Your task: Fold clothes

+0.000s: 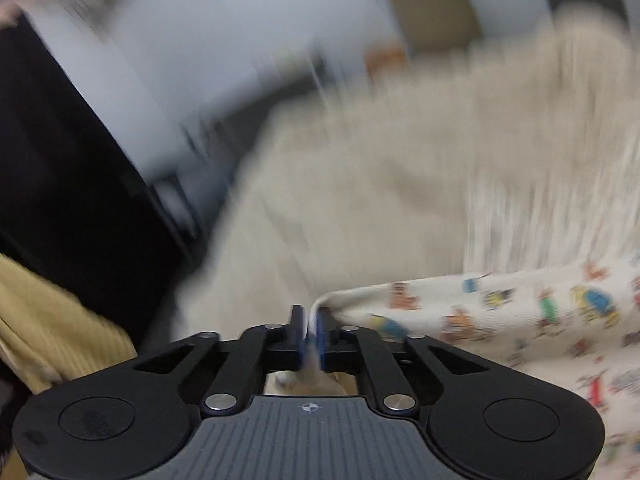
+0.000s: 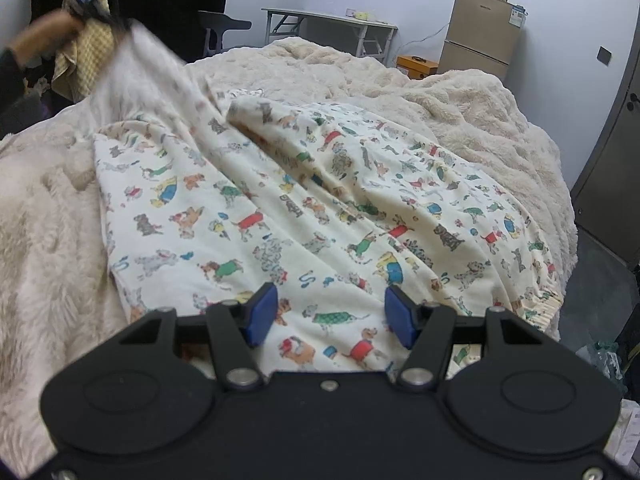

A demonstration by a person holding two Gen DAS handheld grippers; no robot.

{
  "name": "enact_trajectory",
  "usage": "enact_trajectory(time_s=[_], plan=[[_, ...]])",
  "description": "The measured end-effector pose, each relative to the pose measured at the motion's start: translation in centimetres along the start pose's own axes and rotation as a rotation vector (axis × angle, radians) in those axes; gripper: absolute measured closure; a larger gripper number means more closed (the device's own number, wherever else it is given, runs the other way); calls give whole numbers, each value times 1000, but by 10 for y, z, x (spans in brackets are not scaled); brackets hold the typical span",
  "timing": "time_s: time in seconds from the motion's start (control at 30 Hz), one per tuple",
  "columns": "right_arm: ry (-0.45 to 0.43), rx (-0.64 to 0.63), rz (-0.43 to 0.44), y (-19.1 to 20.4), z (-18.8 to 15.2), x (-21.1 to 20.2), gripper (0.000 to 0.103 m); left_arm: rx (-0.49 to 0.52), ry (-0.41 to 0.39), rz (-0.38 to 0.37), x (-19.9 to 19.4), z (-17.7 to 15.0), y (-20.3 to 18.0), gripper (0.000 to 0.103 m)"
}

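A: How many pieces of clothing are there?

B: One that I can count: a cream garment [image 2: 320,208] printed with small coloured dogs, spread on the fluffy blanket [image 2: 460,120] right ahead of the right gripper [image 2: 331,316].

A: And the two grippers?

B: The right gripper hangs just above the near edge of the garment, its two blue pads [image 2: 260,312] wide apart with nothing between them. The left gripper [image 1: 309,334] is pinched on a corner of the same garment [image 1: 500,312], which trails off to its right.

A: Anything else?

B: A yellow cloth [image 1: 44,320] sits low to the left of the left gripper. That view is badly blurred. Beyond the blanket I count one folding table [image 2: 332,24] and one cabinet [image 2: 480,36].
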State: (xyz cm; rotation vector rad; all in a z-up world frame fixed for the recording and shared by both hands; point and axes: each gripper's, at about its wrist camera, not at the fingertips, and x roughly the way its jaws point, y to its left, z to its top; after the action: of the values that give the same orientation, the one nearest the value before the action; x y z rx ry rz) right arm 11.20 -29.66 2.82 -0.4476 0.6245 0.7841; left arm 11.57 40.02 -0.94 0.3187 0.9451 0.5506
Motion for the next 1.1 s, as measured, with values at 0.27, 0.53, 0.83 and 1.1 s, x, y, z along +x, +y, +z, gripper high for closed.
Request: enact_trajectory(time_s=[0.27, 0.53, 0.83, 1.1], plan=[[-33, -109, 64, 15, 10, -41, 44, 66, -195, -342, -73, -80, -42, 33], [96, -434, 61, 78, 8, -65, 40, 360, -552, -659, -236, -111, -118, 33], [107, -412, -107, 93, -18, -25, 81, 617, -644, -610, -275, -117, -253, 61], [-25, -317, -131, 57, -7, -90, 97, 633, -769, -666, -325, -110, -229, 102]])
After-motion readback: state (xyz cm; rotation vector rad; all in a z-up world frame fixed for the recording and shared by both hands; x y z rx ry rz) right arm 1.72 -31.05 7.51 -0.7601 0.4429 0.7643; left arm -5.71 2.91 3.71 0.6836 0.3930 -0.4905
